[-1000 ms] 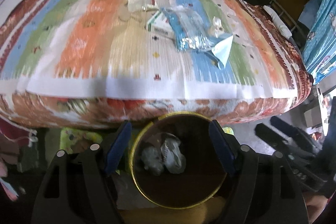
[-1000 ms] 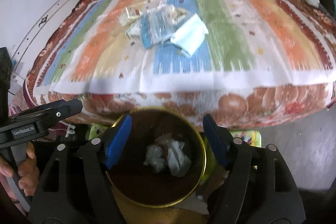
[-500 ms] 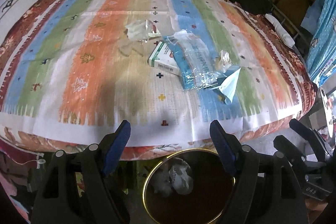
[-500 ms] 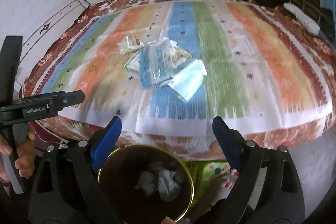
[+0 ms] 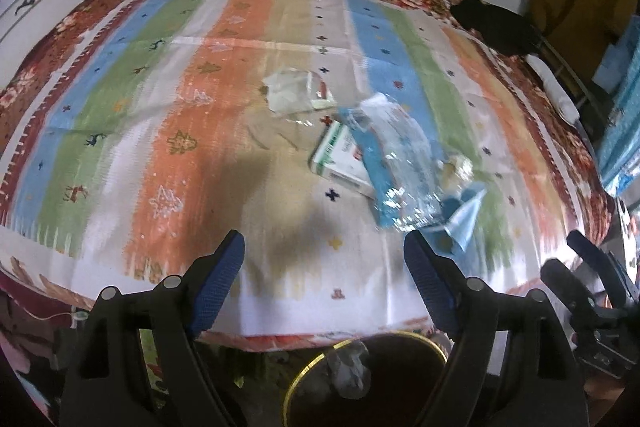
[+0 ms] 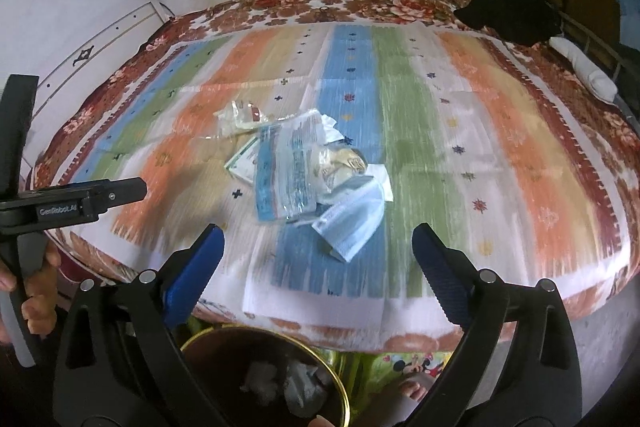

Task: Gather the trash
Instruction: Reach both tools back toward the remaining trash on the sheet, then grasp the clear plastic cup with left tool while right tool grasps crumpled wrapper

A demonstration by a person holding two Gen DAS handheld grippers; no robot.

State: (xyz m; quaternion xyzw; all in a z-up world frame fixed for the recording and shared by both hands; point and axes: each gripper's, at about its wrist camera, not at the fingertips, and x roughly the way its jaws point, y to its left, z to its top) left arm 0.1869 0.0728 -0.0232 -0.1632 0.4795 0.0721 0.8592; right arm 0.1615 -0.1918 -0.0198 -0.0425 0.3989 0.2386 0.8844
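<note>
Blurring softens the trash pile (image 6: pixel 308 179) lying mid-bed (image 6: pixel 520 147). Both the left claw (image 5: pixel 324 277) and right claw (image 6: pixel 318 273) have just been opening, empty. Below, the gold-rimmed bin (image 6: pixel 340 393) is cut off, crumpled paper (image 6: pixel 280 385) inside.

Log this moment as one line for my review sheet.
left claw: open, empty | right claw: open, empty, just widened | bin: holds crumpled trash | wrapper pile: on striped bedcover, untouched
</note>
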